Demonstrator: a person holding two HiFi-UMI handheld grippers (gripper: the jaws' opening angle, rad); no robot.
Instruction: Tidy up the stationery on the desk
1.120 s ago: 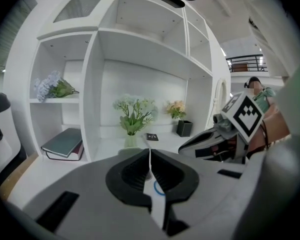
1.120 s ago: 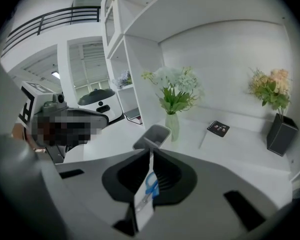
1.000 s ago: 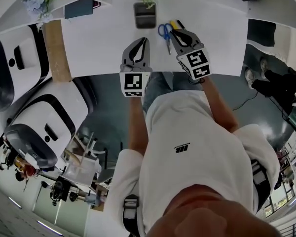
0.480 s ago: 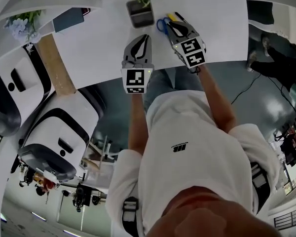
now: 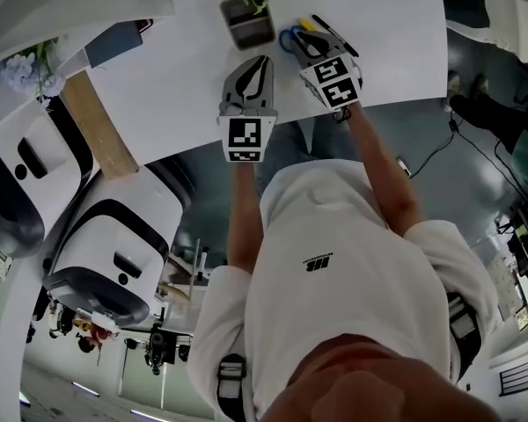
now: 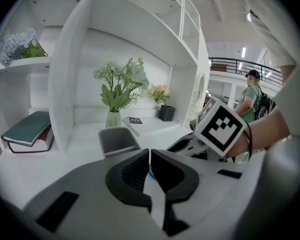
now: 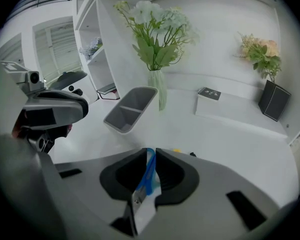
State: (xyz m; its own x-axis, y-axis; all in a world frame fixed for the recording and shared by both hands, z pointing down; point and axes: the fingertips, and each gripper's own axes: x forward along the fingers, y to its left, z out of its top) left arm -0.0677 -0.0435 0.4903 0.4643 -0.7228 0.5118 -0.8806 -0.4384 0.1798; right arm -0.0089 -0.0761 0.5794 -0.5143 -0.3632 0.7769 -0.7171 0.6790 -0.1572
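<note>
Right gripper, in the head view, hovered low over the blue-handled scissors, which lay on the white desk near the grey tray, with the left gripper beside it. The left gripper view showed its jaws clenched on nothing. The right gripper view showed jaws that had just been opening, released, with the scissors in the narrow gap. Closing off-centre would likely skid them or catch only one loop.

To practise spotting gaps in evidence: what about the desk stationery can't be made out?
Scissors, blades: head view, hidden under the right gripper, whose jaws have just been opening with the scissors between them.
Pens: head view, too small to count; right gripper view, behind a jaw.
Booklet print: right gripper view, too small.
</note>
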